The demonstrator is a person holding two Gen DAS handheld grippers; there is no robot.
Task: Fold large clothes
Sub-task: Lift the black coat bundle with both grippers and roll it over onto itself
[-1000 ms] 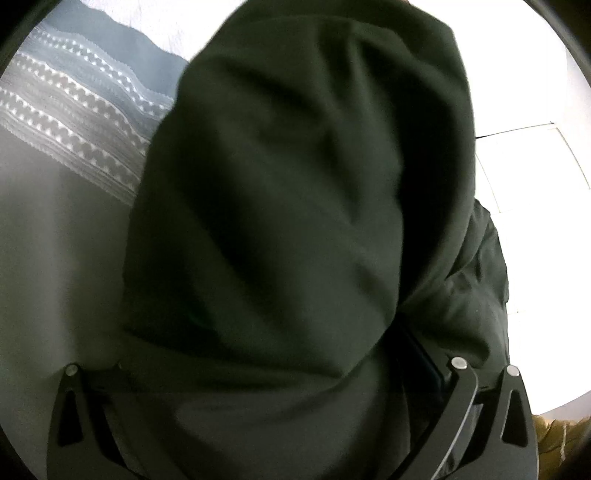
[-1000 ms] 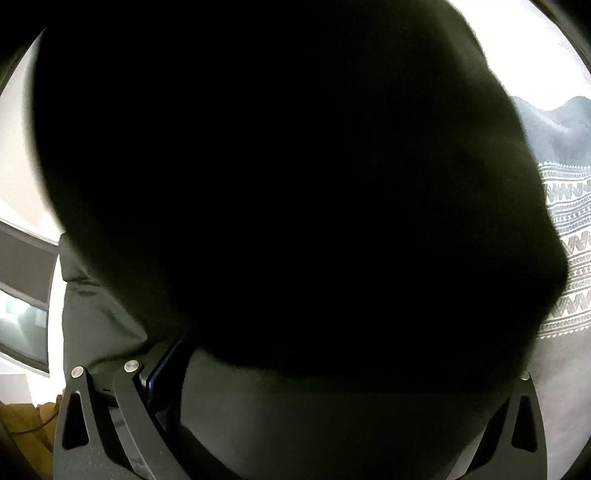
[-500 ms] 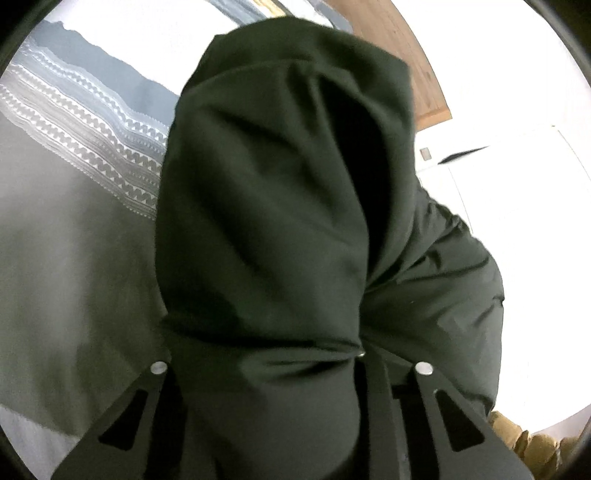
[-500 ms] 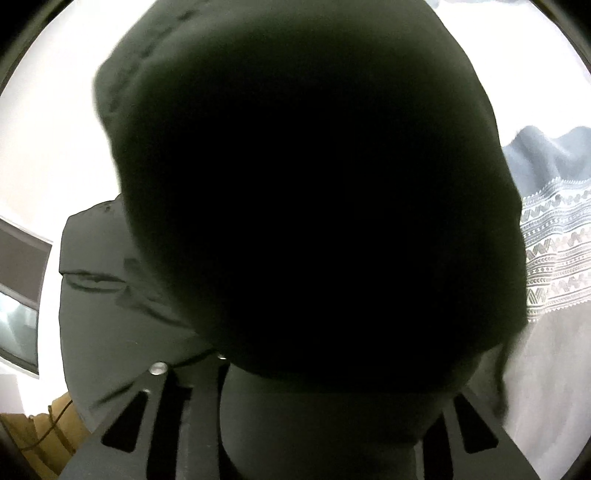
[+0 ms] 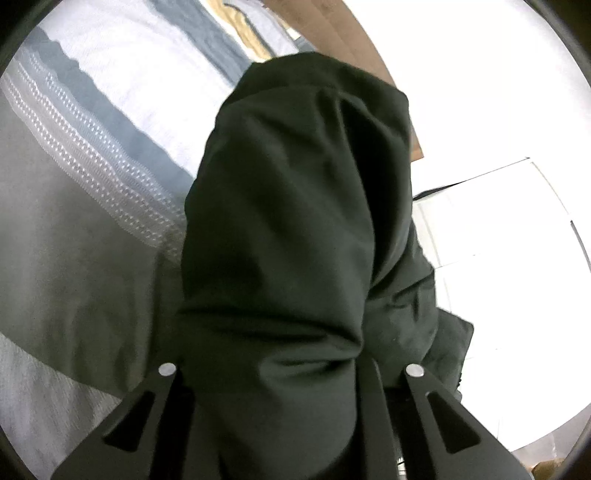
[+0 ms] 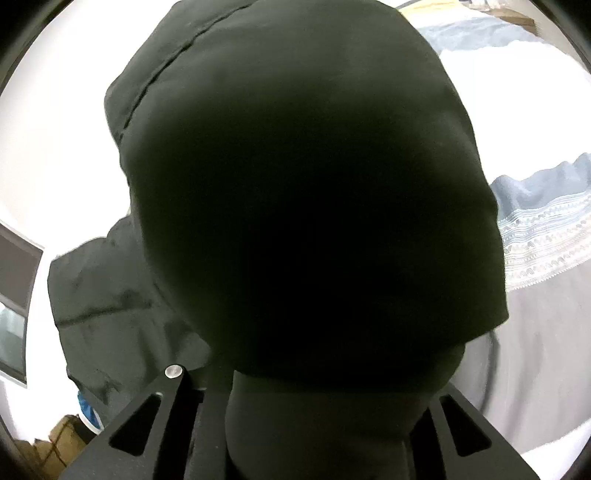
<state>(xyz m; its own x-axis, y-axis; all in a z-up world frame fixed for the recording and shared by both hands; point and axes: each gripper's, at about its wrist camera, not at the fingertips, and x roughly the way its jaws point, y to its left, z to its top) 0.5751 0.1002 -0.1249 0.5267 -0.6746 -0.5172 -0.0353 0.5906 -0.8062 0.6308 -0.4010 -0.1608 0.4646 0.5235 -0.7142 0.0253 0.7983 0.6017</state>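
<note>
Your left gripper [image 5: 284, 373] and right gripper [image 6: 314, 380]: jaws closing, each pinching a bunch of the dark green garment [image 5: 295, 221], draped over both above the bedspread [image 5: 74, 258].

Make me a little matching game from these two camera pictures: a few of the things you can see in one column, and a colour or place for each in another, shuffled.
Things:
1. garment
2. bedspread
3. headboard
4. left gripper

Descriptions:
A. brown wood, at the top of the left wrist view
B. dark green, bunched up and filling most of both views
C. grey, with a patterned white band and a blue stripe
D. black, jaws closing on cloth pinched between them

Pairs: 1-B, 2-C, 3-A, 4-D
</note>
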